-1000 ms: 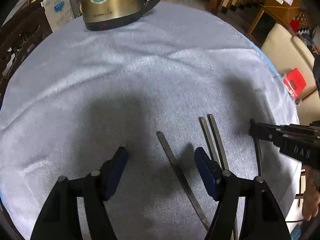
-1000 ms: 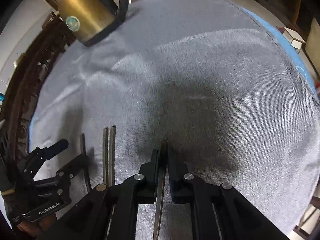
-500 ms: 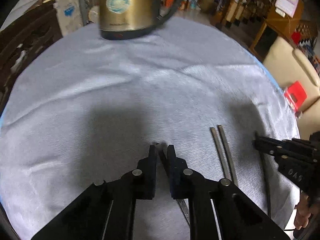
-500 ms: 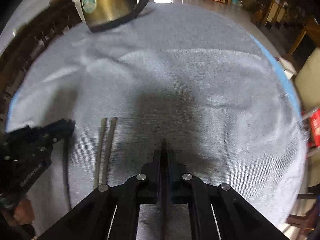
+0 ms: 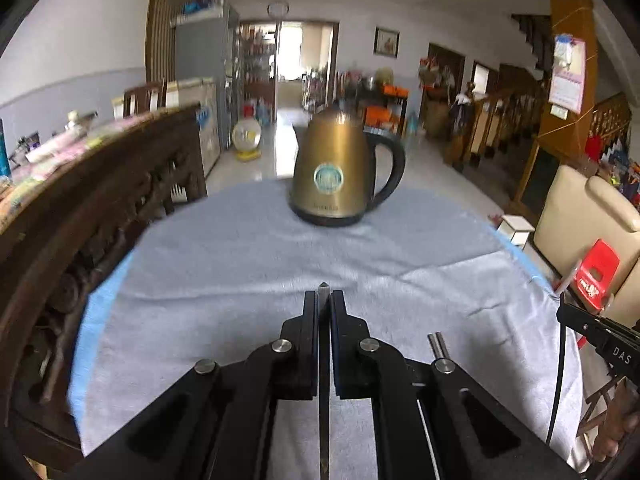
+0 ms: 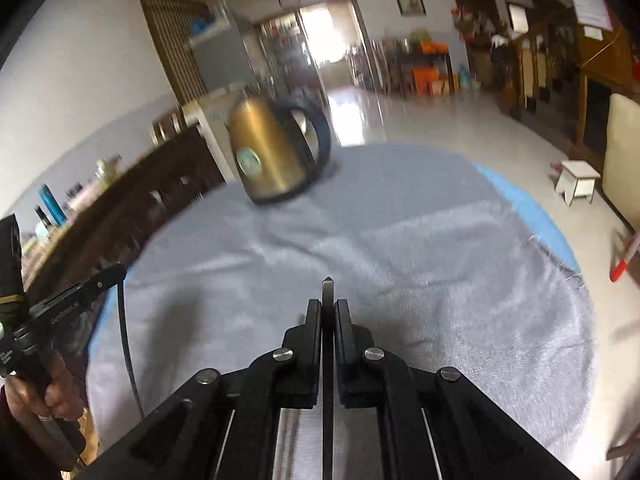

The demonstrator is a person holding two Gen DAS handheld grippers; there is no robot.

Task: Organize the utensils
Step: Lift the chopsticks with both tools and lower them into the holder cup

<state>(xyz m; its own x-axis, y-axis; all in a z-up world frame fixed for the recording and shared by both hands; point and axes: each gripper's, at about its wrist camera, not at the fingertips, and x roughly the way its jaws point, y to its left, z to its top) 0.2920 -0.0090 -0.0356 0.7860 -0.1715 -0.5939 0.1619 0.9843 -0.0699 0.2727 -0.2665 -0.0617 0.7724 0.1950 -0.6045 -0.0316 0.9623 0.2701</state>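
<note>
My left gripper point(image 5: 324, 300) is shut on a thin metal utensil handle point(image 5: 323, 400), whose tip pokes out past the fingers above the grey cloth point(image 5: 240, 280). My right gripper point(image 6: 328, 308) is shut on another thin metal handle point(image 6: 327, 400), also lifted off the cloth. A pair of metal chopsticks point(image 5: 437, 344) lies on the cloth just right of the left gripper, mostly hidden behind it. The right gripper also shows at the right edge of the left wrist view point(image 5: 592, 328), with its dark utensil point(image 5: 558, 380) hanging down.
A brass kettle point(image 5: 340, 172) with a black handle stands at the far side of the round table. A dark carved wooden chair point(image 5: 80, 220) stands at the left edge. A cream sofa point(image 5: 584, 208) and a red stool point(image 5: 596, 272) stand at the right.
My left gripper closed on the utensil handle and lifted it off the cloth. Both grippers tilted up, so the views now show the room and kettle instead of the tabletop.
</note>
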